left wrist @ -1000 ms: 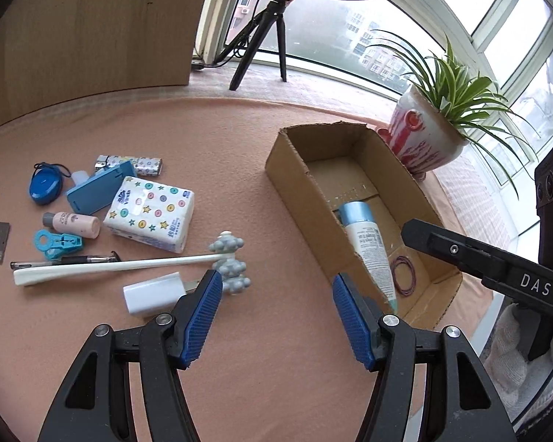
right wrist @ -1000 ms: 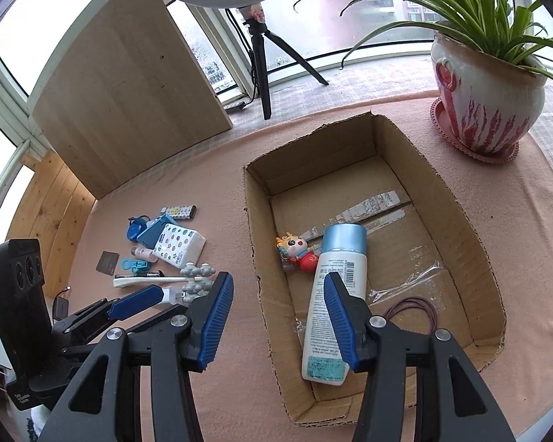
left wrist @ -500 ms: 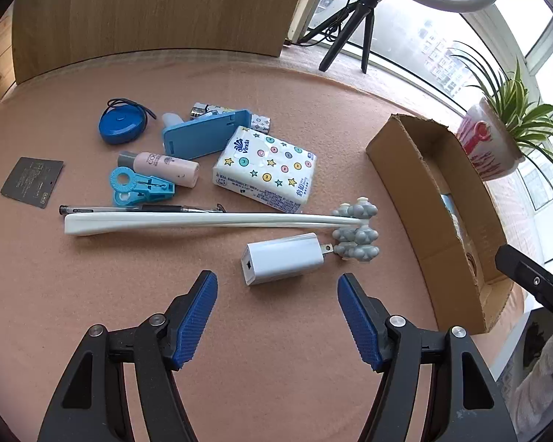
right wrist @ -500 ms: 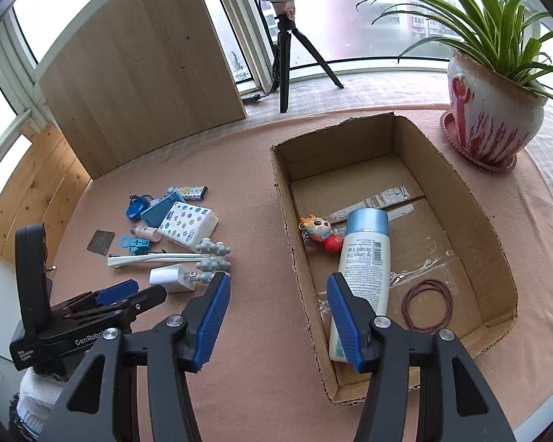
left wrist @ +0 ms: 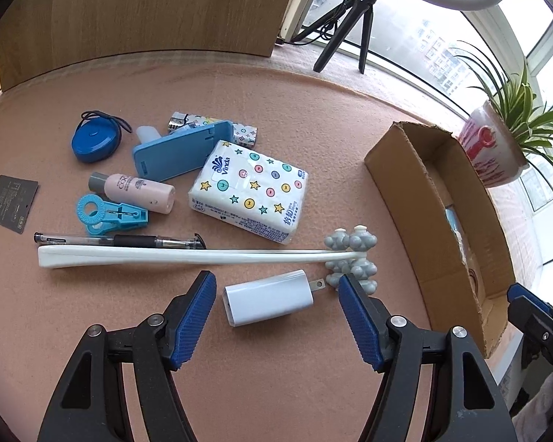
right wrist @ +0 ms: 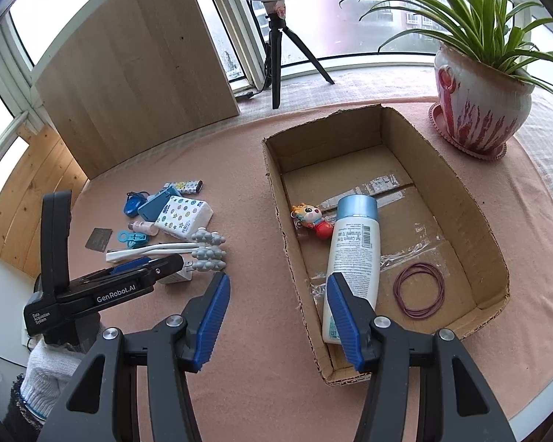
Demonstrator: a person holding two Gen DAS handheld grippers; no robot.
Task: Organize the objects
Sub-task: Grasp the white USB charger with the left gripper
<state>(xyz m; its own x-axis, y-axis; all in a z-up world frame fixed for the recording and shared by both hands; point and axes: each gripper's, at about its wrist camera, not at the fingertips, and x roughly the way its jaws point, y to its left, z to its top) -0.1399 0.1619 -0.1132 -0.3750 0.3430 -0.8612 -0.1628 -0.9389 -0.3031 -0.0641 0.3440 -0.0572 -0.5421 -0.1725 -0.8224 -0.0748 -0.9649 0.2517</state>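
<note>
My left gripper [left wrist: 276, 287] is open and low over the pink table, with a white charger [left wrist: 267, 302] lying loose between its blue pads. Just beyond it lie a long white massage roller [left wrist: 188, 256], a black pen [left wrist: 129, 240], a tissue pack [left wrist: 249, 191], a blue clip [left wrist: 110, 215], a pink bottle [left wrist: 136, 189] and a blue case [left wrist: 180, 154]. My right gripper [right wrist: 278, 287] is open and empty above the near left wall of the cardboard box [right wrist: 387, 118]. Inside the box are a white bottle [right wrist: 354, 258], a small toy [right wrist: 311, 219] and rubber bands [right wrist: 420, 291].
A potted plant [right wrist: 479, 103] stands right of the box. A tripod with a ring light [right wrist: 276, 55] and a wooden board [right wrist: 136, 73] stand at the back. A blue tape measure [left wrist: 94, 141] and a dark card [left wrist: 11, 202] lie far left. The table edge runs close behind the box's near end.
The left gripper has swung away from the box to the pile and sunk over the white charger. The right gripper has shifted slightly back from the box. Both jaws stand a little wider.
</note>
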